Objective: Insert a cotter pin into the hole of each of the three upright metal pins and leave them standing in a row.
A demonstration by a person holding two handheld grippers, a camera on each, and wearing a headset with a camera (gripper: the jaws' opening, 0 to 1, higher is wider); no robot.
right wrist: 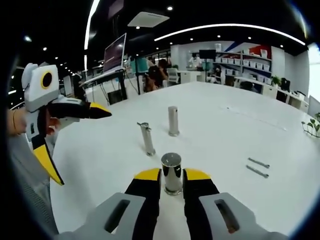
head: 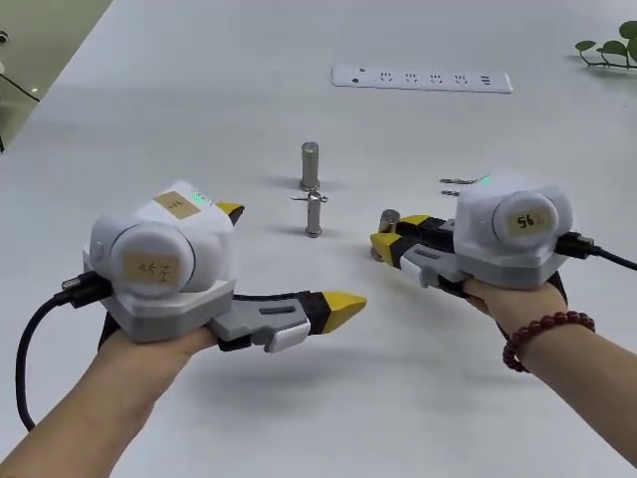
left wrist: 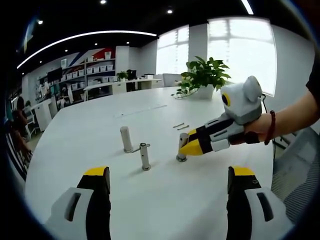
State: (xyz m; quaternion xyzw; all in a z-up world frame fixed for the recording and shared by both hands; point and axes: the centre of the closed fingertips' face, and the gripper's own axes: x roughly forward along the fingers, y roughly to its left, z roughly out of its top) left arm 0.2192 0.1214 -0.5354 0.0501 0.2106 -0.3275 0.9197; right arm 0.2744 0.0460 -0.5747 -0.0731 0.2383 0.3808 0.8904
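- Nearest the camera, the left gripper (head: 287,256) hangs low over the table (head: 199,119) at near left, its jaws spread wide with nothing between them.
- To its right, the right gripper (head: 398,231) points left with its jaws pressed against both sides of an upright metal pin (right wrist: 172,170), low on the shaft. The pin's foot seems to rest on the table.
- Left of that held pin stands the middle pin (head: 314,214), with a cotter pin (head: 309,198) crosswise through its top.
- Beyond the middle pin, the far pin (head: 310,165) stands alone and looks bare.
- Two loose cotter pins (right wrist: 258,162) lie flat and side by side on the bare table, just beyond the right gripper. They are in no tray or box.
- The metal pins look stiff, polished and fairly weighty for their size. Their smooth sides are likely to slip and their narrow bases to tip, so a grip low on the shaft should steady one and leave its top clear.
- The loose cotter pins look thin and light, and awkward to lift off a flat surface. Pinching one near an end would leave the other end free to enter the hole.
- At the far edge lie a power strip (head: 422,79) and, at far right, a plant (head: 612,48).
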